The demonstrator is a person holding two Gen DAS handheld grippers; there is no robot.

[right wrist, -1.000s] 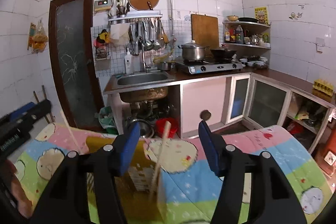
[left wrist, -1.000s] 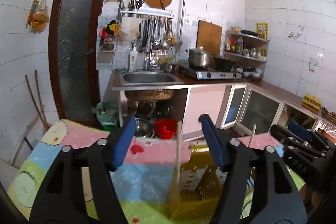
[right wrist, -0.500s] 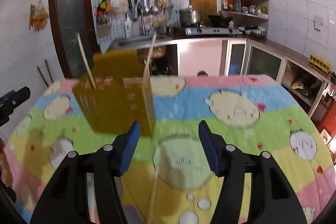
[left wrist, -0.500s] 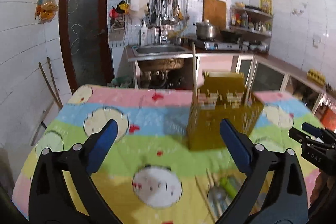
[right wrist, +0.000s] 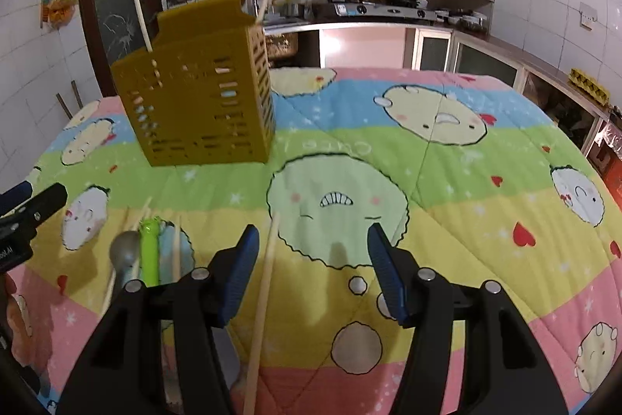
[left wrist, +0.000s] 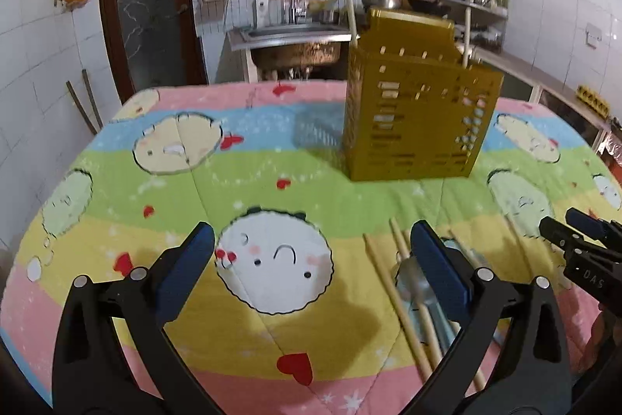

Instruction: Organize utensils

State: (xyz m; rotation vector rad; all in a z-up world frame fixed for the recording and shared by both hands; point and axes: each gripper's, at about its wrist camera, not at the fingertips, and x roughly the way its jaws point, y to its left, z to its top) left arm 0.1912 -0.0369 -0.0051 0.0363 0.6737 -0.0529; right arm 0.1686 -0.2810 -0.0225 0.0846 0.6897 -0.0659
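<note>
both grippers pulled back | holder (left wrist: 416, 119) ahead | chopstick (right wrist: 262, 302) under R gripper (right wrist: 311, 271) | both released

Utensil holder (left wrist: 420, 119) stands upright on the cloth-covered tabletop (left wrist: 272, 162), two sticks (right wrist: 140, 14) rising from inside it. Nearer the person, loose utensils lie flat on the cloth: chopsticks (left wrist: 396, 298) beside a spoon (right wrist: 124, 253) and a short handle (right wrist: 149, 249), with one long chopstick (right wrist: 264, 290) apart to their right. Behind the tabletop, a sink (left wrist: 291, 34) sits left of a stove (right wrist: 388, 10) along the wall.
</note>
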